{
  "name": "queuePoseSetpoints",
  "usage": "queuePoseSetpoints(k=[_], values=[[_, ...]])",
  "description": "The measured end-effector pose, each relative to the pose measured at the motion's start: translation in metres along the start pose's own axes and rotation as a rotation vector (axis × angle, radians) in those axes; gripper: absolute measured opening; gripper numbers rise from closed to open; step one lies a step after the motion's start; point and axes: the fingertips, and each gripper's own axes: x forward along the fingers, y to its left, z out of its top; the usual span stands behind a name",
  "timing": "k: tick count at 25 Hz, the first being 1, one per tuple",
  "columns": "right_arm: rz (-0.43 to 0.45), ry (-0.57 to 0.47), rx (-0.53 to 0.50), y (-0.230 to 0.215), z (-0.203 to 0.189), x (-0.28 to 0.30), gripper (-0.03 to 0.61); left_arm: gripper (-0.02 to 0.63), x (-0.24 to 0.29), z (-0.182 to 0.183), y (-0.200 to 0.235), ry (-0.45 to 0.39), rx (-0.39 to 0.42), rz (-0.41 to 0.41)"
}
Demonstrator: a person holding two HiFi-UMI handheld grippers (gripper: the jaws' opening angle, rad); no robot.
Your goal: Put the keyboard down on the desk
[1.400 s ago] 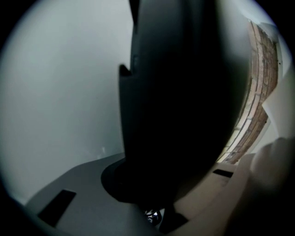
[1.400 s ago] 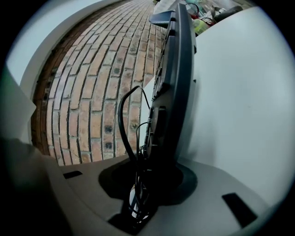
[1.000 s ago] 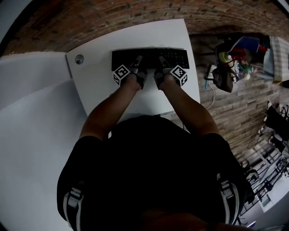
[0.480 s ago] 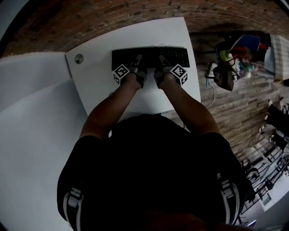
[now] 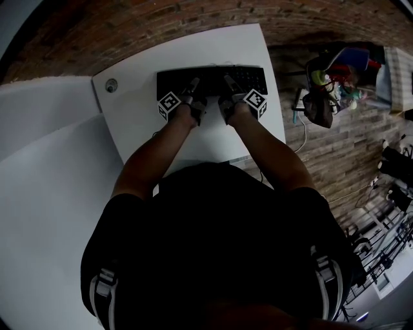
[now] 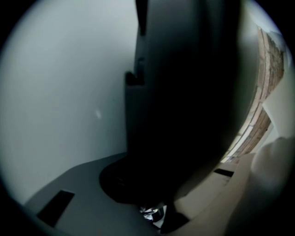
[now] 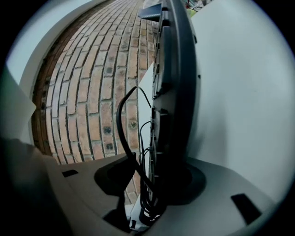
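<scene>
I see the keyboard [image 5: 210, 76] at the far side of the white desk [image 5: 129, 119], with brick [image 5: 193, 19] past the desk's far edge, a cluttered cart [image 5: 335, 77] off its right edge, and bare top towards me. My left gripper [image 5: 193, 84] is clamped on the keyboard. My right gripper [image 5: 227, 81] has just been opening its jaws, and they stand loose round the keyboard's edge.

I see the keyboard [image 5: 213, 78] as black, long and slim, set crosswise from left to right over the far half of the white desk [image 5: 193, 48], well back from the near edge. Its thin black cable [image 7: 120, 124] loops loose beside it.
</scene>
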Motion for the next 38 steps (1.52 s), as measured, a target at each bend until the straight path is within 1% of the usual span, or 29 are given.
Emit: queuePoseSetpoints(k=[1,3,6,9,13,17,23,38], values=[[0.014,-0.002,0.015,0.003,0.001,0.000,0.208,0.098,0.000,0.000,-0.002,-0.001,-0.002,-0.009],[0.023,-0.014,0.041,0.005,0.002,-0.001,0.225,0.135,-0.001,-0.001,-0.007,-0.007,-0.019,-0.033],[0.013,-0.023,0.065,0.004,0.000,-0.001,0.239,0.178,-0.002,0.001,-0.009,-0.018,-0.044,-0.050],[0.004,-0.027,0.067,0.002,0.000,-0.003,0.242,0.204,-0.004,0.002,-0.010,-0.013,-0.056,-0.050],[-0.008,-0.040,0.082,-0.001,0.001,-0.007,0.247,0.215,-0.009,-0.002,-0.009,-0.013,-0.061,-0.032],[-0.021,-0.053,0.092,-0.004,0.002,-0.015,0.247,0.224,-0.016,-0.003,-0.006,-0.034,-0.074,-0.018],[-0.061,-0.065,0.098,-0.010,0.002,-0.029,0.247,0.235,-0.030,-0.005,0.000,-0.046,-0.065,0.019],[-0.083,-0.059,0.094,-0.012,-0.006,-0.052,0.247,0.245,-0.052,-0.011,0.002,-0.047,-0.053,0.033]])
